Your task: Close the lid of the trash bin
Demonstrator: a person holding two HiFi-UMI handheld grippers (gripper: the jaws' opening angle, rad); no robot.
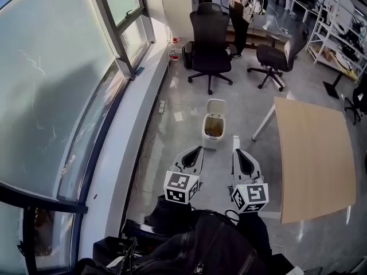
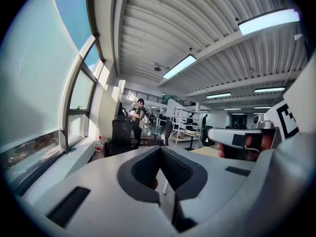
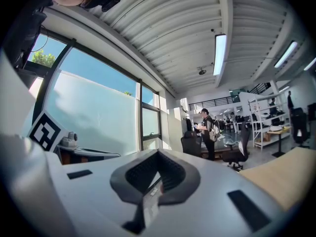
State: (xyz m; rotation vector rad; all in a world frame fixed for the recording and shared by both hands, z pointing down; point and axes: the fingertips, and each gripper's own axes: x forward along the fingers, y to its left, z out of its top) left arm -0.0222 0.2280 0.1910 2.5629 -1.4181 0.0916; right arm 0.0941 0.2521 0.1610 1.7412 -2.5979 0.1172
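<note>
White-shelled left gripper [image 1: 198,149] has its jaws pressed together on nothing; just beyond it one trash bin [image 1: 213,132] stands on the floor, lid [image 1: 217,106] raised. The right gripper [image 1: 235,138] is likewise clamped empty, with one wooden table [image 1: 315,159] to its right and two office chairs [image 1: 210,36] farther back.

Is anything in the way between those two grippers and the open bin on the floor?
Nothing visible. Only bare floor lies between the left gripper, the right gripper and the trash bin, whose lid stands open. The table sits aside.
</note>
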